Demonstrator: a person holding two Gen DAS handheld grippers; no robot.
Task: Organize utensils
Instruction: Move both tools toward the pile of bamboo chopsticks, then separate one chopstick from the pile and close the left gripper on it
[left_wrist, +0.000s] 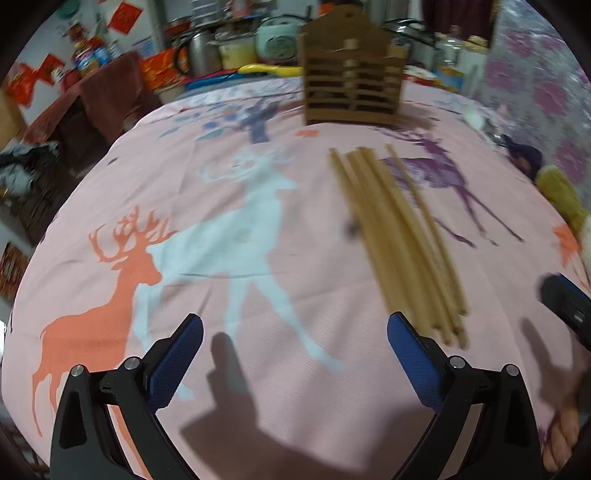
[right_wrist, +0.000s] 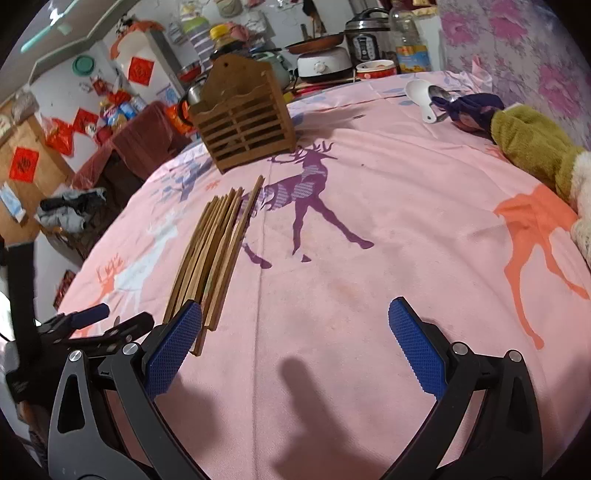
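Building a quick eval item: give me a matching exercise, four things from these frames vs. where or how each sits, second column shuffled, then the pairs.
Column 1:
1. chopsticks
2. wooden holder
3. white spoon
4. left gripper

Column 2:
A. far right part of the table, beside a dark cloth
B. open, holding nothing
C. lying flat in a bundle on the pink cloth
D. standing upright beyond the bundle

Pairs: 1-C, 2-D, 3-A, 4-B
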